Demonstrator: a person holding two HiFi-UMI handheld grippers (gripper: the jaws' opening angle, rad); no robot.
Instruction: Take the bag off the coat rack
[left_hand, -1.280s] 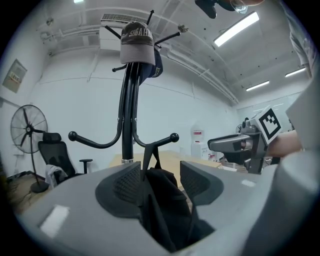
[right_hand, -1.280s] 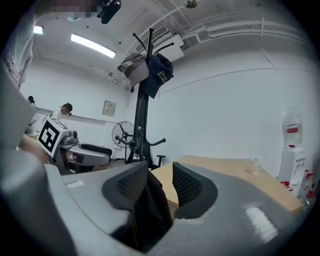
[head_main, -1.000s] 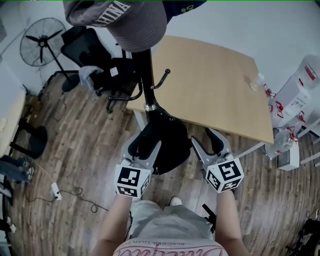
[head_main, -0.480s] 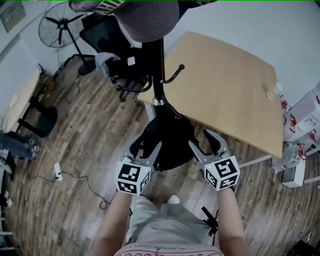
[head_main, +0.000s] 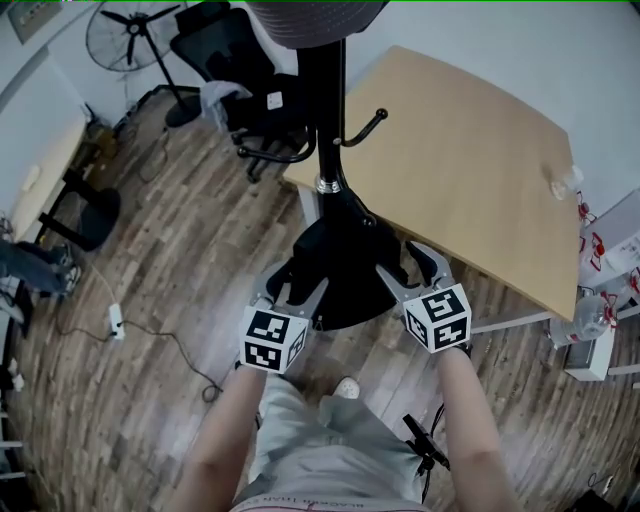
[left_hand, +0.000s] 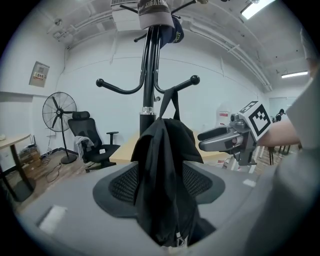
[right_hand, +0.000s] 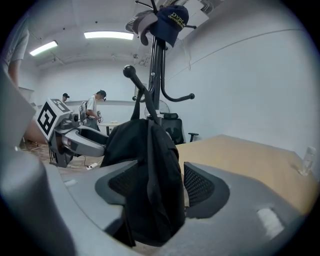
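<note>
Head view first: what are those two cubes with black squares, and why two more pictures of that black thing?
No robot here: a person holds hand tongs, the left tongs and right tongs; the patterned cubes are part of them. The head view comes from a camera on the person's head, looking down. The other two come from cameras riding on each pair of tongs. The black thing is a bag, its strap on a hook of the coat rack, which also carries caps. Both tongs stand open with the bag's cloth between their jaws. Behind is a wooden table.
</note>
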